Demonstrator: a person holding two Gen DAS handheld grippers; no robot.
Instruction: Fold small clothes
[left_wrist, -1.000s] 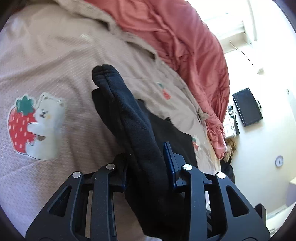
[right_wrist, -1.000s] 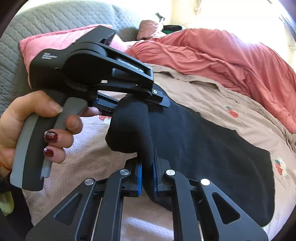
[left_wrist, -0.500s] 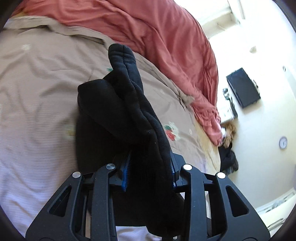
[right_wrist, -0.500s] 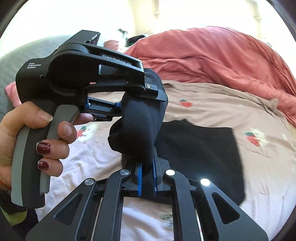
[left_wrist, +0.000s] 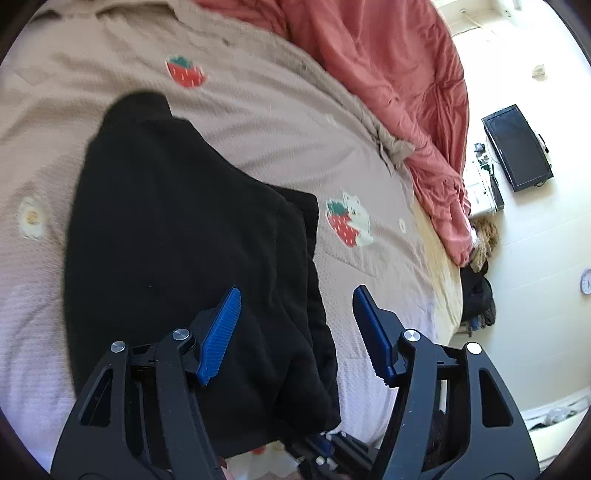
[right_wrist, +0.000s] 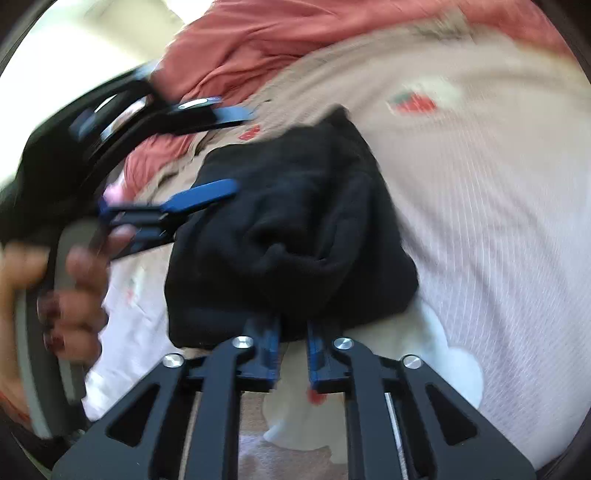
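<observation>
Two grippers, one black garment (left_wrist: 192, 236) — it lies folded over on the beige strawberry-print bedspread (left_wrist: 280, 122), just beside the bear-and-strawberry patch (left_wrist: 349, 221).

Left gripper (left_wrist: 295, 332): jaws have just been opening and now stand wide apart. The garment's near corner sits between the blue pads (left_wrist: 221, 328), but neither presses on it — released.

Right gripper (right_wrist: 293, 354): jaws have just been opening too, now only a narrow gap. Through that gap I see bedspread, not cloth. The garment's bunched edge (right_wrist: 291, 254) sits just past the pad tips. I read it as let go, though the right wrist view is blurred.

Risks as I judge them:
- Right edge is lumpy, not flat. If I pull away now, the top layer may slump and the fold may open.
- The right pads are close to the cloth. Backing out at a slant could snag the hem and drag the whole stack off square.
- The left pad nearest the patch hangs over bare bedspread, the other over cloth. If I close here I grab one layer only and peel the fold.
- The pink duvet (left_wrist: 388, 74) lies well beyond the patch, so no clash there.
</observation>
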